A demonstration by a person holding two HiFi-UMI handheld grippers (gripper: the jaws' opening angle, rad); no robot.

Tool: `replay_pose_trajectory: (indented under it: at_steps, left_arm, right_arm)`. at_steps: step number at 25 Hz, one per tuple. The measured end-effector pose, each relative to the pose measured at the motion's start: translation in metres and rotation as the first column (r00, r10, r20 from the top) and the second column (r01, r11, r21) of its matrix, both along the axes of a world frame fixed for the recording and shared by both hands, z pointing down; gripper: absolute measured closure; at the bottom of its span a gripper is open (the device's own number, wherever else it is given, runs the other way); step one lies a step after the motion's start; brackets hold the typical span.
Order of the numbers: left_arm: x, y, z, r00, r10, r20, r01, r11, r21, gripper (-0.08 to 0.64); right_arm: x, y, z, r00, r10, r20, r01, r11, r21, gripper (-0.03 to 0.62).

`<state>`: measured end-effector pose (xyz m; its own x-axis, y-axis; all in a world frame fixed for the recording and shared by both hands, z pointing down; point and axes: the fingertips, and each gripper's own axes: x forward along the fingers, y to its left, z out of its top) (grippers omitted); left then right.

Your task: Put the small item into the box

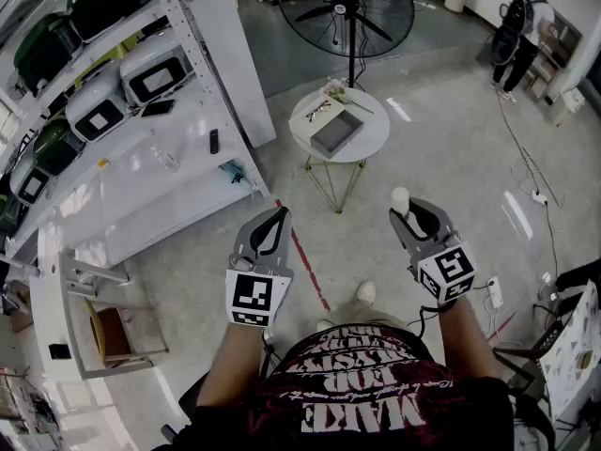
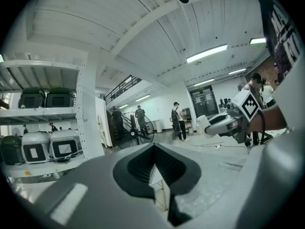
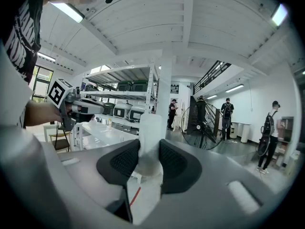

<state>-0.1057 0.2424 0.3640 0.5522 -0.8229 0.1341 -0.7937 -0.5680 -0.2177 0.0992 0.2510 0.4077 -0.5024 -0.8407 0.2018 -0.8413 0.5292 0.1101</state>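
Note:
My right gripper [image 1: 405, 213] is shut on a small white bottle [image 1: 400, 198], whose rounded top sticks out past the fingertips. In the right gripper view the bottle [image 3: 149, 133] stands upright between the dark pads [image 3: 174, 160]. My left gripper [image 1: 281, 214] is shut with nothing in it, its tips touching. An open grey box [image 1: 336, 132] lies on a round white table [image 1: 376, 145] ahead of both grippers, well beyond them. Both grippers hang in the air over the floor, level with each other.
A white shelf unit [image 1: 150, 172] with several white and dark green appliances runs along the left. A large floor fan [image 1: 349, 12] stands behind the table. A person [image 1: 516, 36] is at the far right. Cables and a power strip [image 1: 493, 294] lie on the floor.

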Motion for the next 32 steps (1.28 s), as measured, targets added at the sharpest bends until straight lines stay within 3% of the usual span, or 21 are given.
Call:
replay_pose_trajectory:
  at_steps: [16, 26, 32]
  left_arm:
    - [-0.032, 0.018, 0.015, 0.998, -0.051, -0.033, 0.05, 0.998, -0.03, 0.56]
    - [-0.032, -0.017, 0.026, 0.996, -0.072, -0.046, 0.069, 0.995, -0.068, 0.56]
    - [-0.039, -0.05, 0.03, 0.995, -0.101, -0.023, 0.098, 0.992, -0.082, 0.56]
  right_arm:
    - [-0.01, 0.019, -0.007, 1.0, -0.011, 0.022, 0.012, 0.998, -0.055, 0.434]
    - [-0.011, -0.018, 0.003, 0.991, -0.046, 0.129, 0.06, 0.992, -0.109, 0.434]
    - [-0.016, -0.057, 0.007, 0.986, -0.073, 0.148, 0.091, 0.989, -0.12, 0.434]
